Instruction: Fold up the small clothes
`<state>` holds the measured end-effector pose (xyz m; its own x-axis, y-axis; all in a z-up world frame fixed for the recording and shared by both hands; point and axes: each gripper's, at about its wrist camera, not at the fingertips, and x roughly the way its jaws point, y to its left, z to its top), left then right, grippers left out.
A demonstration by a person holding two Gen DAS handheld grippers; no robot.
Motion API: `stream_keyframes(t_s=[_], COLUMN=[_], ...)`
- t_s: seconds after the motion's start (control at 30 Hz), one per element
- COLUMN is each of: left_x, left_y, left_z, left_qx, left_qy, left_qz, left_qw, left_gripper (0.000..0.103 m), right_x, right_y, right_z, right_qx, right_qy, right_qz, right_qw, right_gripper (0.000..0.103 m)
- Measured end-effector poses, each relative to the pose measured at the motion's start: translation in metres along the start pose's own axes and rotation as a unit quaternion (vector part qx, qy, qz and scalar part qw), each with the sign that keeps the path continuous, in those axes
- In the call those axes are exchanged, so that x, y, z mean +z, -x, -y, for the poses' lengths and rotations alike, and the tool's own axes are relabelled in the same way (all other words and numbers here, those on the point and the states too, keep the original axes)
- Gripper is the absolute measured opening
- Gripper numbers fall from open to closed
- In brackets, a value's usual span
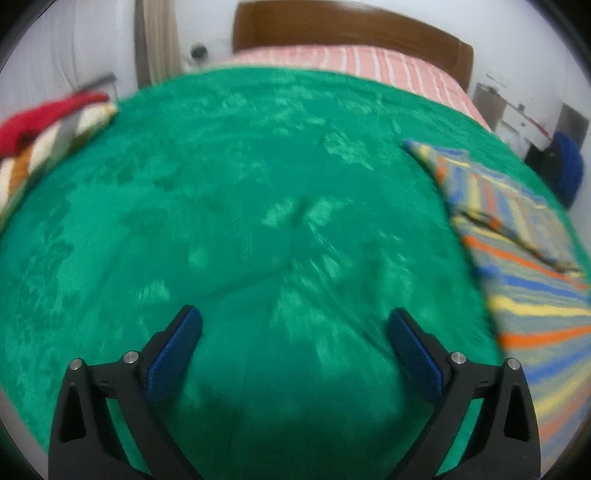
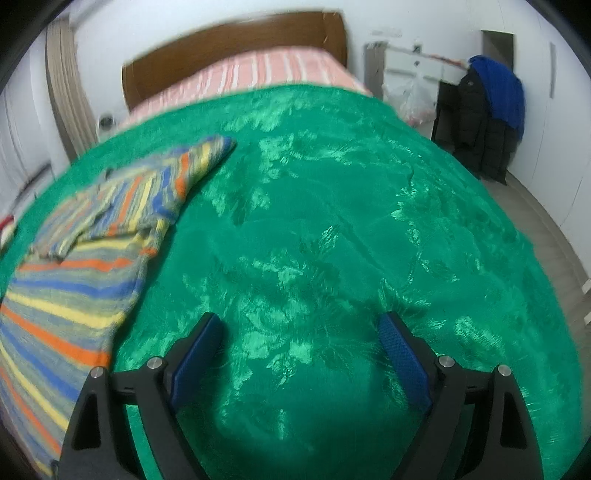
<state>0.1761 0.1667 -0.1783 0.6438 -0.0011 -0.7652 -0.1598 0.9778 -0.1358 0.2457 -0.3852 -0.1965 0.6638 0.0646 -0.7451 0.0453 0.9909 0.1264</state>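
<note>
A small striped knit garment (image 1: 517, 236) in grey, blue, yellow and orange lies flat on the green bedspread (image 1: 258, 184), at the right edge of the left wrist view. The same garment (image 2: 92, 251) fills the left side of the right wrist view, one sleeve pointing up toward the headboard. My left gripper (image 1: 293, 325) hangs open over bare bedspread, to the left of the garment. Above bare green bedspread (image 2: 332, 221) my right gripper (image 2: 299, 328) is open too, just right of the garment's edge. Neither holds anything.
A pile of red, white and orange clothes (image 1: 44, 129) lies at the bed's left edge. Pink striped sheet (image 1: 351, 62) and a brown headboard (image 1: 332, 26) lie beyond. Dark and blue coats (image 2: 487, 110) hang by the wall at right, above grey floor.
</note>
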Motion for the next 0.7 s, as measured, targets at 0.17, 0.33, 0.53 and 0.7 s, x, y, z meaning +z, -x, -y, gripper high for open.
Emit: stream_keyframes(t_s=[0.17,0.33,0.53,0.7], left_x=[-0.028,-0.087,-0.112,-0.121], left_y=[0.044,0.049,0.050,0.048], left_z=[0.004,0.037,0.060,0.065], left_qx=[-0.110,-0.130,-0.080,-0.087], left_qy=[0.016,-0.022,-0.087,-0.114], left_qz=[-0.083,-0.188,-0.214,-0.253], left_qw=[0.9903,0.9732,0.9697,0.9568], left_gripper=[0.101,0.087,0.070,0.005], right_x=[-0.006,-0.071,-0.130,-0.136], right_y=[0.079,0.114,0.096,0.074], right_z=[-0.022,-0.058,-0.072,-0.086], right_qx=[0.086,0.165,0.192,0.185], right_qy=[0.067,0.107,0.061,0.068], right_qz=[-0.012,-0.131,-0.236,-0.261], right_qw=[0.994,0.972,0.951,0.945], right_gripper=[0.087,0.086,0.068,0.007])
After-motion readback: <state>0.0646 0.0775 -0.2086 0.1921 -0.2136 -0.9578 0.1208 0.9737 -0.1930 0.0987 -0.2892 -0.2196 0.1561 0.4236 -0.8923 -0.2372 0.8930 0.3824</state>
